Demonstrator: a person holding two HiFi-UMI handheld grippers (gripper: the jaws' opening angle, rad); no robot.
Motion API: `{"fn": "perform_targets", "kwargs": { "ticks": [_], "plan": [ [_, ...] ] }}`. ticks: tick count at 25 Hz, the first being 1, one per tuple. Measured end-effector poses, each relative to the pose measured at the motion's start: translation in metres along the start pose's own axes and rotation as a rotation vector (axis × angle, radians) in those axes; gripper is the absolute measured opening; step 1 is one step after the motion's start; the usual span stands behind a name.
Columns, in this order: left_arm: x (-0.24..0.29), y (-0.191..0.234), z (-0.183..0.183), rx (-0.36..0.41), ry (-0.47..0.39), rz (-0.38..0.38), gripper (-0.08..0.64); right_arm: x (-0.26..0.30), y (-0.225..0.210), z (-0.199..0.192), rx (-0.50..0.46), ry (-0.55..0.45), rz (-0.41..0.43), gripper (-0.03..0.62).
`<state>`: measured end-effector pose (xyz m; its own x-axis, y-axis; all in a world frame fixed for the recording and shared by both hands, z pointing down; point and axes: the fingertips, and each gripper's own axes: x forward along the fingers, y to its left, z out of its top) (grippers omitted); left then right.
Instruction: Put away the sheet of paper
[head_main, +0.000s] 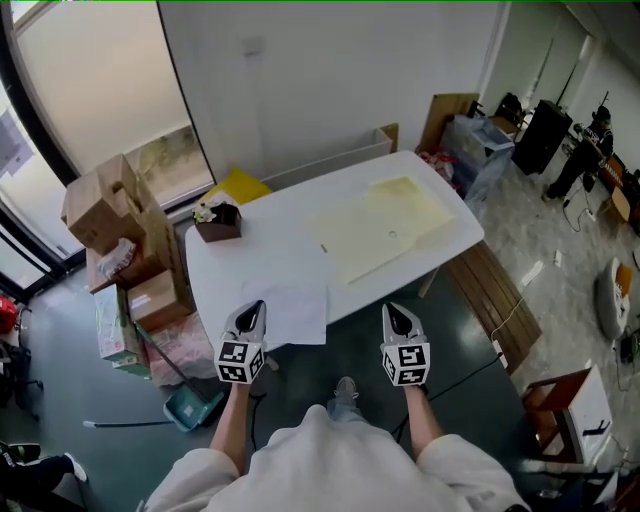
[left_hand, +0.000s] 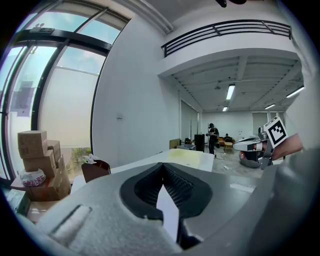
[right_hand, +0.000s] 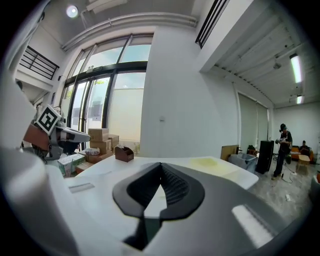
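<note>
A white sheet of paper (head_main: 292, 312) lies at the near left edge of the white table (head_main: 280, 245), partly overhanging it. Farther right on the table rests a large pale yellow sheet (head_main: 388, 225). My left gripper (head_main: 254, 307) is shut and empty, its tip at the paper's near left corner as seen from above. My right gripper (head_main: 395, 311) hovers just off the table's near edge, right of the paper, shut with nothing held. The left gripper view shows the left gripper (left_hand: 163, 165) with jaws meeting; the right gripper view shows the right gripper (right_hand: 161, 164) likewise.
A brown tissue box (head_main: 218, 222) stands at the table's far left. Stacked cardboard boxes (head_main: 118, 215) crowd the floor to the left. A wooden bench (head_main: 495, 290) sits by the table's right end. A person (head_main: 582, 160) stands far off at the right.
</note>
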<state>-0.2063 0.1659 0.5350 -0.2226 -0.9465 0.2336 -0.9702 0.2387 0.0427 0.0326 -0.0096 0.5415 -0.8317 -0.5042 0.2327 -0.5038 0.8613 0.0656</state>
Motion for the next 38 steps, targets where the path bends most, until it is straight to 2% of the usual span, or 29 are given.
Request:
{"fn": "perform_targets", "kwargs": {
  "ticks": [10, 15, 21, 27, 38],
  "plan": [
    [0.090, 0.002, 0.023, -0.006, 0.012, 0.071, 0.005, 0.086, -0.067, 0.022, -0.017, -0.013, 0.078, 0.002],
    [0.121, 0.000, 0.029, -0.008, 0.014, 0.097, 0.005, 0.118, -0.087, 0.024, -0.019, -0.014, 0.121, 0.002],
    [0.132, 0.004, 0.024, -0.018, 0.038, 0.125, 0.005, 0.142, -0.083, 0.014, -0.005, 0.007, 0.173, 0.002],
    [0.132, 0.012, 0.017, -0.016, 0.061, 0.129, 0.005, 0.149, -0.072, 0.003, 0.009, 0.035, 0.189, 0.002],
    [0.103, 0.028, -0.042, -0.085, 0.149, 0.105, 0.005, 0.145, -0.022, -0.035, 0.013, 0.135, 0.203, 0.002]
  ]
}}
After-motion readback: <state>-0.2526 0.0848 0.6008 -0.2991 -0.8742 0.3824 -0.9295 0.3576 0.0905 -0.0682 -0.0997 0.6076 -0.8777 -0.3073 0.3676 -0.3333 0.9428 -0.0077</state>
